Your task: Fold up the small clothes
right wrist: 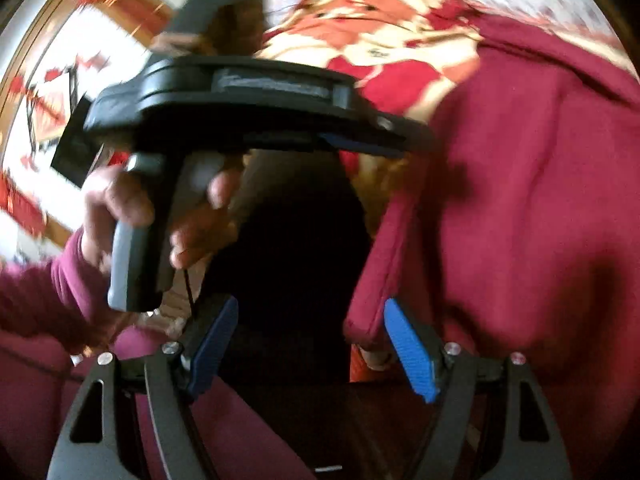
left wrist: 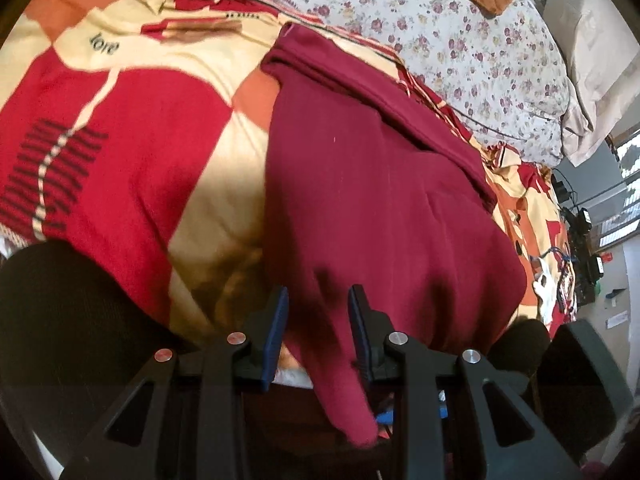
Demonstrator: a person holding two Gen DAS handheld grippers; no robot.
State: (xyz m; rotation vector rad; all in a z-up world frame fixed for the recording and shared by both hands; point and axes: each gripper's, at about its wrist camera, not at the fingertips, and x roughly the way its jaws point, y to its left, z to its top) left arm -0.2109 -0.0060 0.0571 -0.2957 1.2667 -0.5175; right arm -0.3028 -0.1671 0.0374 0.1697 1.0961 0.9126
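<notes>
Maroon cloth fills most of what I see: the small garment [left wrist: 380, 184] lies spread on the patterned red, cream and orange bedspread [left wrist: 132, 128], and its near edge hangs off the bed toward me. In my left wrist view a narrow tongue of that fabric drops between the blue pads of my left gripper [left wrist: 318, 328]. The pads stand a little apart with the cloth running through the gap, and I cannot tell whether they pinch it or merely straddle it; the lower end of the strip is lost in shadow under the gripper's body.

My right gripper [right wrist: 310, 344] is released, its blue pads wide apart. A hemmed corner of the garment hangs just beside the right-hand pad, touching or nearly so, but nothing sits between the pads except a dark shape I cannot identify. This view is badly smeared by motion. Across it I make out my left hand [right wrist: 160, 216] clasping the grey handle of the other gripper, whose black body reaches to the garment's edge; the tips are hidden against the cloth.

Beyond the bedspread lies a floral sheet [left wrist: 460, 40], with a pale pillow [left wrist: 592, 80] cut off at the frame's rim. I see no containers.
</notes>
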